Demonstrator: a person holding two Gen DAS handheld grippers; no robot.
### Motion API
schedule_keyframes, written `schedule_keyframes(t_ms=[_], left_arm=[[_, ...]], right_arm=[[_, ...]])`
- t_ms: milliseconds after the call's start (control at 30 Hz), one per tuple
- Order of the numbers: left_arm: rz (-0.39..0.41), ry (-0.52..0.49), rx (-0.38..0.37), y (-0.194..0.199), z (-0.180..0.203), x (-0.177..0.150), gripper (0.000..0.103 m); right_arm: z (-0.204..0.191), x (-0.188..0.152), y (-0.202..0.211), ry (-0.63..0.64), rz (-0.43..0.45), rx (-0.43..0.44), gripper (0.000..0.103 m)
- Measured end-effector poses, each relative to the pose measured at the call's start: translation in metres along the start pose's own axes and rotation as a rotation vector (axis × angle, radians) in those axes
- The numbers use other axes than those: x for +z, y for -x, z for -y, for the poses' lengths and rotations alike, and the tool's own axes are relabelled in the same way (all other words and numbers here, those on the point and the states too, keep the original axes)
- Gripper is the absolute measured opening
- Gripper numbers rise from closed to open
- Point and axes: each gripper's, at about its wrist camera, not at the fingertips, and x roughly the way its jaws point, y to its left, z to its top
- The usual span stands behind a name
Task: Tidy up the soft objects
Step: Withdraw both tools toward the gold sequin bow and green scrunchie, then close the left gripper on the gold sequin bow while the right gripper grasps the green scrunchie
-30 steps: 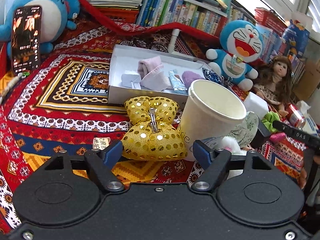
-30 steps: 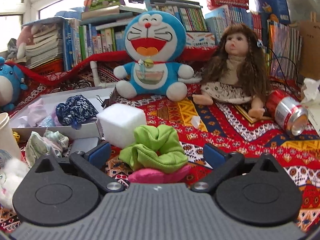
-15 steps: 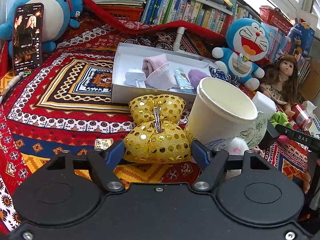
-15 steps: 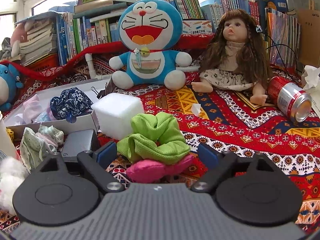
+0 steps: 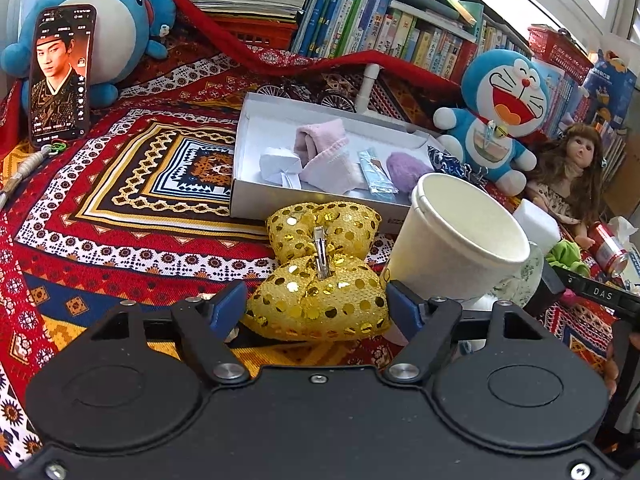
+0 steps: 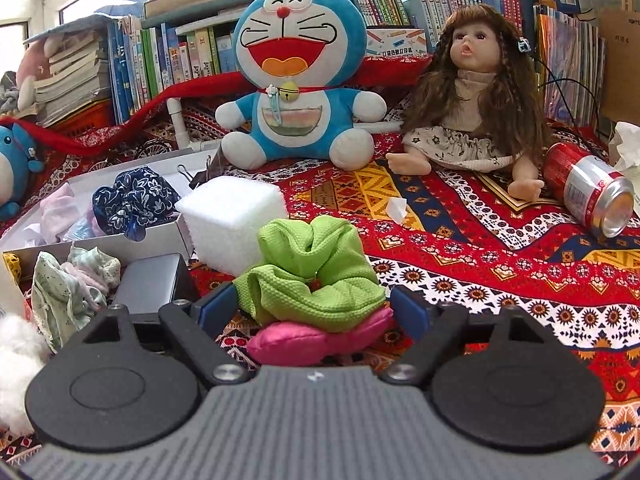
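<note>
My left gripper (image 5: 316,310) is open, its blue pads on either side of the near half of a gold sequinned bow (image 5: 320,276) lying on the patterned cloth. Behind the bow is a white box (image 5: 248,152) holding a pink sock (image 5: 320,148), a purple pouf and folded paper. My right gripper (image 6: 316,312) is open around a green scrunchie (image 6: 316,268) that rests on a pink scrunchie (image 6: 316,340). The box also shows in the right wrist view (image 6: 160,240), with a navy floral scrunchie (image 6: 134,200) in it.
A white paper cup (image 5: 460,248) stands right of the bow. A white foam cube (image 6: 232,220), a grey case (image 6: 152,284), a pale floral cloth (image 6: 68,292), a Doraemon plush (image 6: 296,80), a doll (image 6: 472,100) and a red can (image 6: 588,192) surround the scrunchies. A phone (image 5: 60,76) leans on a blue plush.
Both grippers have moved forward and narrowed: the left pads now flank the gold bow, the right pads flank the green scrunchie.
</note>
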Motion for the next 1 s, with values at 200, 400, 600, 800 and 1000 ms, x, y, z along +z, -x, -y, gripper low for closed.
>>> schedule_keyframes(t_ms=[200,400,600,800,1000], left_arm=[[-0.023,0.028,-0.024,-0.007,-0.005,0.001,0.070],[-0.017,0.003,-0.024,-0.003,-0.001,0.000,0.046],[0.042,0.013,-0.013,0.014,0.000,0.006,0.031],[0.092,0.010,-0.003,0.029,0.002,0.014,0.026],[0.124,0.007,-0.004,0.040,0.003,0.018,0.026]], right_arm=[[-0.002,0.000,-0.001,0.012,-0.007,0.007,0.083],[-0.007,0.000,0.000,0.033,-0.007,0.016,0.064],[-0.009,0.003,0.009,0.040,0.029,0.012,0.061],[-0.007,0.011,0.022,0.035,0.080,0.002,0.060],[-0.006,0.020,0.033,0.025,0.122,0.001,0.060]])
